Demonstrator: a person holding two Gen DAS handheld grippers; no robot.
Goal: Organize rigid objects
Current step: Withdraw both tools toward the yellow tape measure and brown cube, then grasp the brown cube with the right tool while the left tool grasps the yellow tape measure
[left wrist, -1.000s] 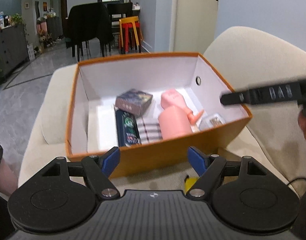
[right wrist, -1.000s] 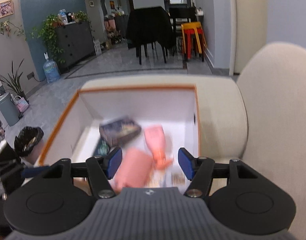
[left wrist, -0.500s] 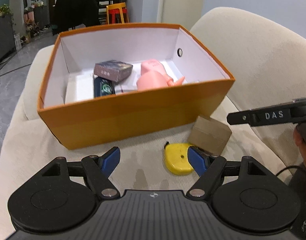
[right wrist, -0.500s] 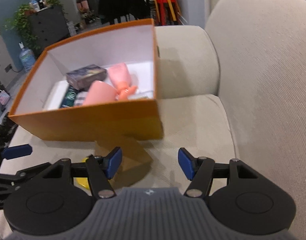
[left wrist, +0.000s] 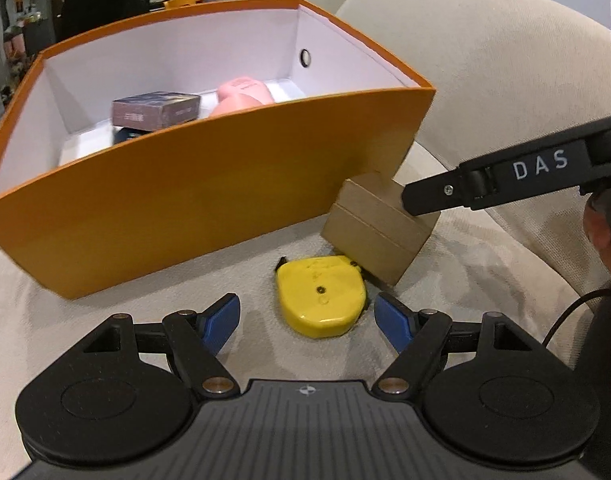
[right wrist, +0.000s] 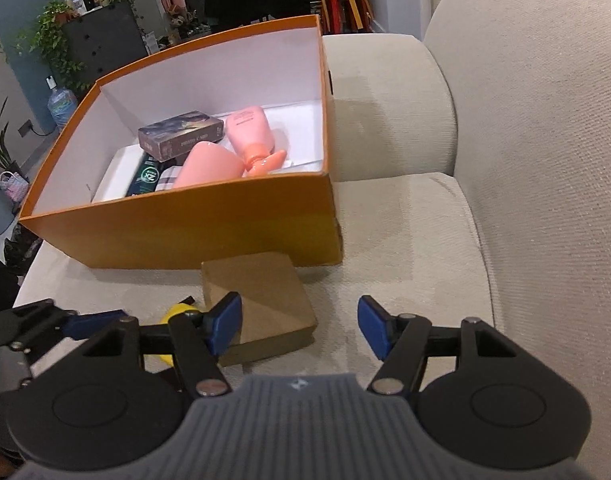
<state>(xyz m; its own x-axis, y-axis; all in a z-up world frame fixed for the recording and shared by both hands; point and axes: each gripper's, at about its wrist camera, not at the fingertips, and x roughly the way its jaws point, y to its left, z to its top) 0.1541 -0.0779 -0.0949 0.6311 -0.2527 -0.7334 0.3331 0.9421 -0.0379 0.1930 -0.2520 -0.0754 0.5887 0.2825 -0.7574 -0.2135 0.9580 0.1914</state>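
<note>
An orange box (left wrist: 209, 196) stands on the beige sofa seat (right wrist: 417, 248); in the right wrist view the orange box (right wrist: 193, 232) holds pink bottles (right wrist: 249, 132), a dark card box (right wrist: 181, 130) and a dark packet. A yellow tape measure (left wrist: 319, 296) lies on the seat in front of it, touching a brown cardboard box (left wrist: 375, 226). My left gripper (left wrist: 307, 322) is open and empty, low over the seat, its fingers either side of the tape measure's near end. My right gripper (right wrist: 297, 326) is open and empty, with the brown cardboard box (right wrist: 261, 300) by its left finger.
The sofa backrest (right wrist: 545, 140) rises on the right and an armrest (right wrist: 385, 100) lies behind the orange box. The right gripper's arm (left wrist: 505, 176) crosses the left wrist view above the brown box. Beyond are chairs, a red stool (right wrist: 345, 4) and plants.
Both grippers have pulled back from over the orange box and dropped toward the seat. The tape measure and brown box have come into view. Both grippers stay open.
</note>
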